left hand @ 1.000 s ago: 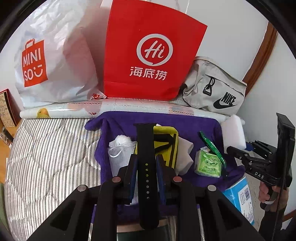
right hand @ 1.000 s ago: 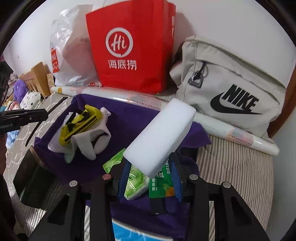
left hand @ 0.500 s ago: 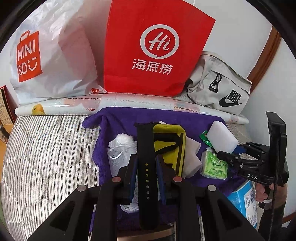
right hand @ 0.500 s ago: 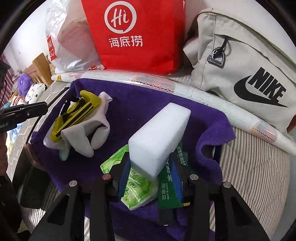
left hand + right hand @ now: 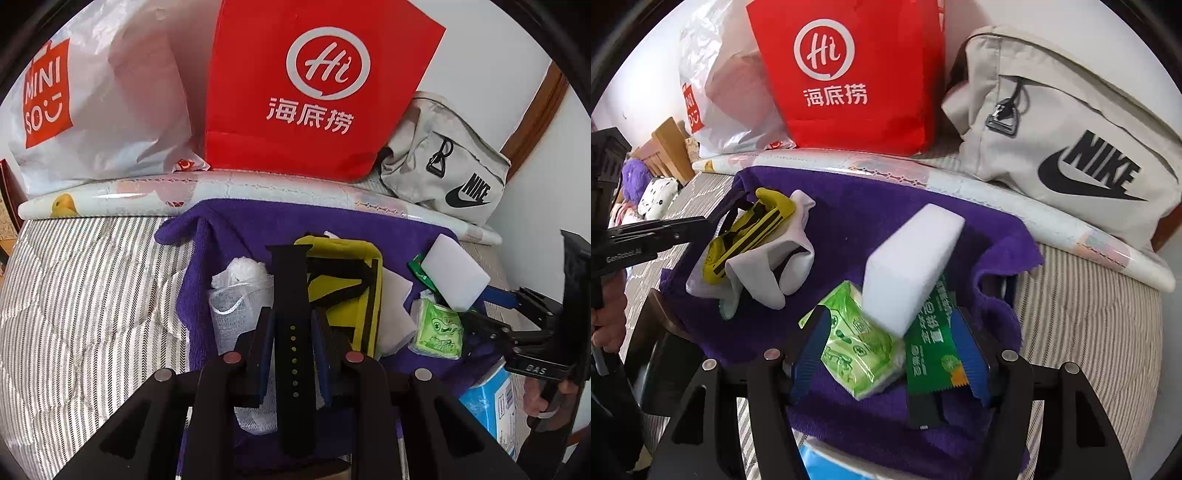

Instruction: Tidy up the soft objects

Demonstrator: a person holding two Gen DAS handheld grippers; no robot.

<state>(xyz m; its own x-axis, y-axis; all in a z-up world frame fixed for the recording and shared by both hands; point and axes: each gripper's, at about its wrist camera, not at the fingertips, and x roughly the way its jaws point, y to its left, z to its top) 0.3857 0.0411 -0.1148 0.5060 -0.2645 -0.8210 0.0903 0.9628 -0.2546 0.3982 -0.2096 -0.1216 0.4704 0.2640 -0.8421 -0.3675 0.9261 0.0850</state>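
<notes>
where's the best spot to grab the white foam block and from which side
Grip the white foam block across its two long flat faces, near the low end that rests on the green tissue pack. Come from above and the near side: it lies tilted, far end raised, and the right tongs, which have just opened, already straddle that end.

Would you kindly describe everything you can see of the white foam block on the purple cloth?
The white foam block is a plain rectangular slab, matte and spongy-looking, unmarked. It lies tilted, its near end resting on the light green packet and the dark green sachet, its far end over the purple cloth. The right gripper has just been opening; its blue pads stand either side of the block's near end and no longer press on it. In the left wrist view it appears near the cloth's right edge.
</notes>
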